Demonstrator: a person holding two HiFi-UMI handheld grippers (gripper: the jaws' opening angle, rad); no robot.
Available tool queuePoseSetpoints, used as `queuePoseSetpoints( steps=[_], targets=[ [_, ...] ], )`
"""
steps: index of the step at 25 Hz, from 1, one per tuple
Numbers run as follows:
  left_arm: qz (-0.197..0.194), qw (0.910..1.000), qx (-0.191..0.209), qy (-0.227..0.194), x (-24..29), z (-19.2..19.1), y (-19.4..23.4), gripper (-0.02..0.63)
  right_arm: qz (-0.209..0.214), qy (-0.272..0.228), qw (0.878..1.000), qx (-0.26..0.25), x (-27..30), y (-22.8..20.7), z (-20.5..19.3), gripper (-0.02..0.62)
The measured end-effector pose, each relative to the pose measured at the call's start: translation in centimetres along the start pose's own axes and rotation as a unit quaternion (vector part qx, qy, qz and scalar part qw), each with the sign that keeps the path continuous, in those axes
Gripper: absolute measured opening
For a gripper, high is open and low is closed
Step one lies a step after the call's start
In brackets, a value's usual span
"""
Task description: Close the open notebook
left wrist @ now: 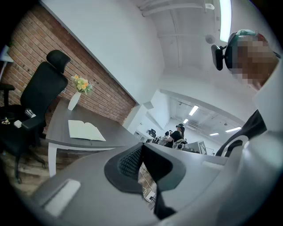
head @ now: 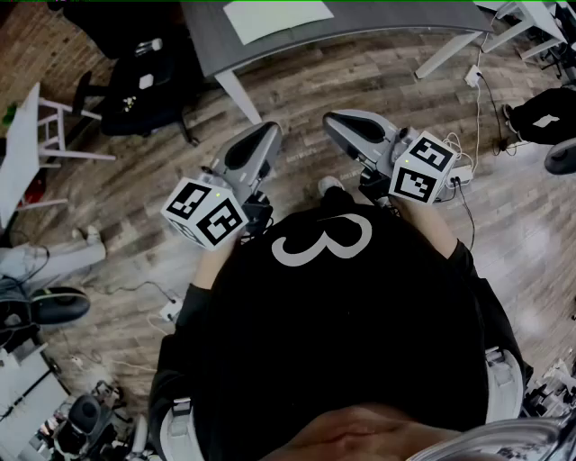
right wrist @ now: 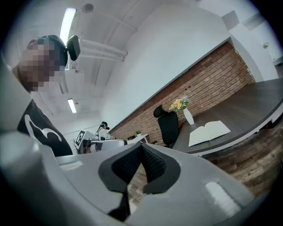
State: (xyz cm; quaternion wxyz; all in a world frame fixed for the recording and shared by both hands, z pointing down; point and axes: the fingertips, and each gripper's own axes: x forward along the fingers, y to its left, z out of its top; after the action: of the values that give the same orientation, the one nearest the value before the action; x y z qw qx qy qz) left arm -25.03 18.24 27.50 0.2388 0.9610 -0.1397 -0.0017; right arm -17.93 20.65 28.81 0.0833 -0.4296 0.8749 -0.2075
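1. On the grey desk ahead of the person, the notebook lies open and flat, well apart from both grippers.
2. Left gripper: jaws together, nothing between them. Right gripper: same, pads meeting, empty. Both are held level in front of the torso, over the floor.
3. Risk a — the whole approach is still to be made. An adaptor with a trailing lead lies on the floor to the right, and more leads lie to the left. Judged a trip or snag hazard if the person sidesteps.
4. Risk b — the desk top looks smooth. A push on one half of the notebook with a closed tip will prob. slide the book instead of folding it, unless the other gripper pins the opposite half.
5. Risk c — thin pages. A tip catching a few leaves instead of the cover would crease them or shut the book only partway.
6. Risk d — a vase with flowers stands on the same desk, beyond the notebook. A shoved book or a wide sweep could knock it over.
7. Surface: grey top, white legs; no other items seen on the visible part.
8. Room: brick wall, black office chair at the desk end, wood-plank floor, white ceiling w/ strip lights. Another person is far back among other workstations.
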Motion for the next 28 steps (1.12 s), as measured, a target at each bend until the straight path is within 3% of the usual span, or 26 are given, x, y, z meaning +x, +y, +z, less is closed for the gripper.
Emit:
queuePoseSetpoints(
  steps=[12, 28],
  targets=[
    [0.001, 0.9998, -0.016, 0.012, 3.3, -0.8, 1.5, 0.012, -0.004, 0.001, 0.999, 0.033, -0.4, -3.6, 0.0, 0.002],
    [0.047, 0.9979, -0.021, 0.038, 15.8, 0.9, 4.7, 0.012, 0.037, -0.001, 0.996, 0.075, -0.8, -15.6, 5.2, 0.002]
  ],
)
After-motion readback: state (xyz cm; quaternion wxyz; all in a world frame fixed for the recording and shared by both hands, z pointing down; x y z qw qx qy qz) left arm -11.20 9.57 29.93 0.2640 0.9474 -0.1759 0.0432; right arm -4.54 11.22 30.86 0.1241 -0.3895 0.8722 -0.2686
